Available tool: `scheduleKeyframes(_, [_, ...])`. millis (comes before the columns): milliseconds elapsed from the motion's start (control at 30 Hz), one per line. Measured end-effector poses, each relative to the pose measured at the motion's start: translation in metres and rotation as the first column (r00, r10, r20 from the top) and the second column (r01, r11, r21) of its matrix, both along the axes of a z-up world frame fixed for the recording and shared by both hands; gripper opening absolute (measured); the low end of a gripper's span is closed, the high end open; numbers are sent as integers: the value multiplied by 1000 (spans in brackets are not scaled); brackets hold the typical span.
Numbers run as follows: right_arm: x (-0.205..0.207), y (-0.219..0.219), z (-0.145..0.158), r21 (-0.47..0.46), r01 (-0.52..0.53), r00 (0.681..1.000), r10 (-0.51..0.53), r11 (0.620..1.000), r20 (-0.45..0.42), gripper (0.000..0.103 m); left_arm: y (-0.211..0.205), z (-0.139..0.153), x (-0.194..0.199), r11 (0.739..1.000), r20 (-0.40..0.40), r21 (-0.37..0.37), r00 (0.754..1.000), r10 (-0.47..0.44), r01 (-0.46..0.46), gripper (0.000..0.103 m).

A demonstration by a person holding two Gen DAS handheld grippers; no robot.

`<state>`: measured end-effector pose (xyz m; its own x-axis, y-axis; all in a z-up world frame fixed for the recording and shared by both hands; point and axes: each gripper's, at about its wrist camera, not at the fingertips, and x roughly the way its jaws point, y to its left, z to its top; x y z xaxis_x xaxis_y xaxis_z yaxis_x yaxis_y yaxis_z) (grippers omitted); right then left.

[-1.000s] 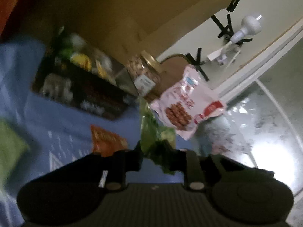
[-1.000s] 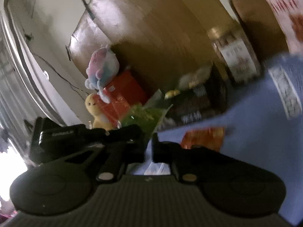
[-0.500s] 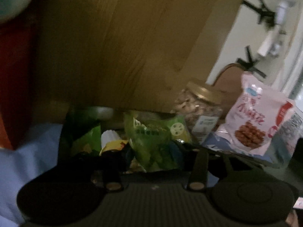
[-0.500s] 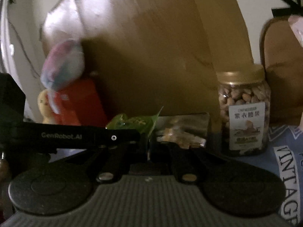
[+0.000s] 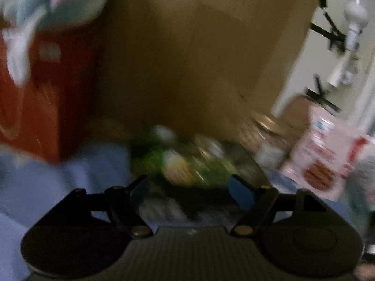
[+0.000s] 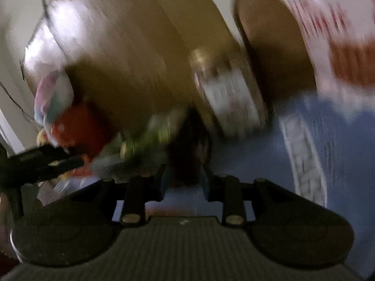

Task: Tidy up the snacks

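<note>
Headboard [image 5: 187, 53], big wooden panel, fills the background in both views, heavy motion blur everywhere. Blue cloth [image 5: 46, 182] covers the surface below it; in the right wrist view the same cloth [image 6: 339, 152] carries a strip of white lettering, too smeared to read. Red box [image 5: 35, 93] stands at the left on the cloth against the headboard, with a pale plush toy [image 5: 54, 2] on top of it; both show again in the right wrist view, box [image 6: 77, 126] and toy [image 6: 54, 96], far left.

Pink snack bag [image 5: 325, 157] stands at the right, red print and a picture of brown round snacks on it (text unreadable); in the right wrist view it is the white-and-red bag [image 6: 328, 35] top right. Nut jar [image 5: 267, 138] with a gold lid sits just left of that bag; its white label [image 6: 232, 98] is blurred, no words legible. Green snack packs [image 5: 187, 164] lie heaped in a dark tray just beyond the left tongs, between red box and jar; seen also as a green smear [image 6: 150, 140] left of the jar.

Left tongs [image 5: 189, 187]: jaws spread wide, nothing between them, blue pad [image 5: 241, 194] visible on the right finger. Right tongs [image 6: 185, 182]: jaws apart with a clear gap, holding nothing, above the blue cloth.
</note>
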<state>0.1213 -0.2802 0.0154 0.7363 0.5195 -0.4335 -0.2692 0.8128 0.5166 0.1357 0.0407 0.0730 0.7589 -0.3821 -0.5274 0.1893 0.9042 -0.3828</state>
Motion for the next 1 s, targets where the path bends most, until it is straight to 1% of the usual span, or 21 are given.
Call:
scheduleKeyframes(33, [-3,-2,-9,11,-10,999,10,1000,-42,31,-4,-7,-1,999,-34,-33,999,-30,29,76])
scheduleKeyframes(100, [-8,-2,-20,28,-18,996,21,999,-88,31,-13,-25,-1,994,-109,-90,991,-76,67,76])
scheduleKeyframes(133, [-9,-1,-26,47,-20,993,25,999,-114,31,-20,-37,2,992,-151,-104,984,-90,75,76])
scheduleKeyframes(200, [-7,6,-32,73,-30,990,40,997,-138,30,-31,-57,6,990,-219,-114,969,-111,88,76])
scheduleKeyframes(233, [-6,8,-35,77,-28,989,39,997,-146,29,-36,-61,2,991,-192,-106,976,-103,84,78])
scheduleKeyframes(300, [-8,6,-38,100,-28,988,43,995,-145,29,-45,-61,-2,992,-185,-82,976,-111,98,78])
scheduleKeyframes(333, [-8,6,-40,116,-31,988,48,993,-147,29,-49,-62,-3,989,-190,-97,974,-126,109,77])
scheduleKeyframes(367, [-8,5,-41,126,-31,987,50,992,-150,27,-54,-63,-5,986,-188,-113,972,-142,122,76])
scheduleKeyframes(400, [-7,5,-42,135,-34,986,55,990,-155,25,-57,-63,-8,985,-185,-111,972,-147,128,72])
scheduleKeyframes(467, [-7,5,-43,151,-51,983,77,987,-167,18,-65,-64,-10,988,-176,-89,974,-143,129,67])
scheduleKeyframes(500, [-6,6,-42,148,-60,982,86,987,-170,18,-66,-65,-16,989,-169,-81,976,-134,121,62])
scheduleKeyframes(533, [-6,6,-41,140,-62,983,85,988,-165,18,-67,-66,-17,991,-168,-78,978,-124,112,53])
scheduleKeyframes(567, [-7,7,-41,131,-66,983,86,989,-160,18,-67,-67,-19,992,-171,-83,979,-113,100,49])
scheduleKeyframes(633, [-8,8,-40,123,-68,984,87,990,-156,18,-60,-69,-23,992,-185,-103,978,-94,76,29])
scheduleKeyframes(700, [-9,7,-41,129,-64,983,84,990,-161,18,-50,-72,-28,990,-197,-130,977,-84,58,23])
scheduleKeyframes(733, [-11,6,-42,142,-59,982,83,988,-169,18,-43,-75,-32,984,-209,-169,974,-86,51,19])
scheduleKeyframes(833, [-21,4,-43,160,-59,980,88,985,-180,18,-32,-81,-47,973,-222,-227,971,-91,39,17])
scheduleKeyframes(1000, [-47,12,-41,181,-98,975,130,979,-178,19,-15,-83,-82,970,-207,-241,975,-82,30,16])
